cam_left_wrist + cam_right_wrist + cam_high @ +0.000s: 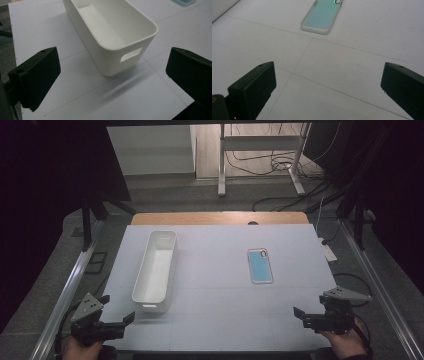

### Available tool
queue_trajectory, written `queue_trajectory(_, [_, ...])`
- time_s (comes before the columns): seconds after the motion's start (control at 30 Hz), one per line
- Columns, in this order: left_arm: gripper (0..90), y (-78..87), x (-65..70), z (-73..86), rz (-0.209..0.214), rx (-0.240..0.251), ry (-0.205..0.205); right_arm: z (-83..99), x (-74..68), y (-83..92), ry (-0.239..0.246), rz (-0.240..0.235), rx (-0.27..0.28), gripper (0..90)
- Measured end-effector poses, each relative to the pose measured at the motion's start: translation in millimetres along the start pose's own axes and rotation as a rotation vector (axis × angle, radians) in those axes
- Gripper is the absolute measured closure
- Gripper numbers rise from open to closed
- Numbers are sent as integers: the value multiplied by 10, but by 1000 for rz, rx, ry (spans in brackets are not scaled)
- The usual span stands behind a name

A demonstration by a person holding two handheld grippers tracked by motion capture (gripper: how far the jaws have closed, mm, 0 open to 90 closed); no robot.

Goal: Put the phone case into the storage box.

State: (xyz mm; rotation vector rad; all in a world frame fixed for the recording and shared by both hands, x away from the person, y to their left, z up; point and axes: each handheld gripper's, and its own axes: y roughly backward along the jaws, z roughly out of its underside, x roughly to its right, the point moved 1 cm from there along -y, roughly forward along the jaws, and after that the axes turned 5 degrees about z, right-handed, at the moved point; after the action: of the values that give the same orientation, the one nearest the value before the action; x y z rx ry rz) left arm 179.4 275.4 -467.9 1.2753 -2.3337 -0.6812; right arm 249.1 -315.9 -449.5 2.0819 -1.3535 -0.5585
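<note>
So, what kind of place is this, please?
Probably a lab or recording workspace, not a home: a white-covered table holding a white bin and phone case, dark curtains around it, and loose cables on the floor.

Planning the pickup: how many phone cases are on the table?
1. The phone case lies flat on the table's right half, apart from the white bin on the left.

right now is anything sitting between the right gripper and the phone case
Nothing visible. The right gripper hangs open near the table's front edge, and bare white table runs from its jaws up to the phone case, which lies flat. The white bin stands off to the left.
</note>
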Motion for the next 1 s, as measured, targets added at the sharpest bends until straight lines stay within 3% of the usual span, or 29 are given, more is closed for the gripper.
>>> queue_trajectory(0.4, [8, 5, -8, 6, 19, -1, 1, -8, -16, -13, 14, -3, -8, 0])
queue_trajectory(0.57, [12, 21, -38, 14, 48, 15, 21, -8, -32, -17, 30, -5, -12, 0])
queue_trajectory(1.0, [12, 17, -38, 13, 59, 10, 18, -21, -52, -35, 48, -10, -29, 0])
